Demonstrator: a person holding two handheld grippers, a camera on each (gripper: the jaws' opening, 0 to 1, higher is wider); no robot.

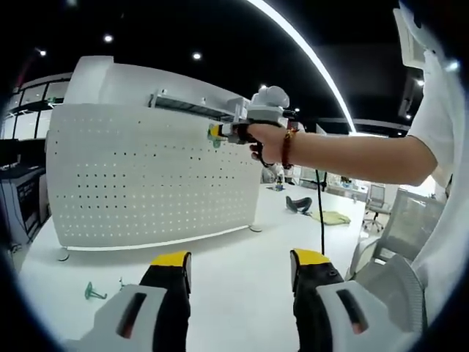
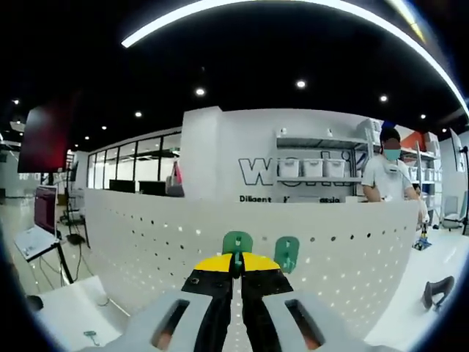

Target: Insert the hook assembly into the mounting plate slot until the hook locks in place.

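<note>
The mounting plate is a white pegboard (image 1: 146,176) standing upright on a white table (image 1: 242,257). A person's hand holds my right gripper (image 1: 223,133) against the board's upper right part, where a bit of green hook (image 1: 216,140) shows at its tips. In the right gripper view my right gripper (image 2: 236,264) is shut on a green hook (image 2: 237,241) that meets the pegboard (image 2: 146,235) near its top edge. A second green hook (image 2: 286,254) sits on the board just to the right. My left gripper (image 1: 240,260) hangs open over the table, holding nothing.
A loose green hook (image 1: 94,293) lies on the table at the board's left foot, also visible as a small green hook (image 2: 89,336). A laptop (image 2: 33,238) stands at the left. A masked person (image 2: 388,176) stands behind the board. Chairs (image 1: 399,220) are at the right.
</note>
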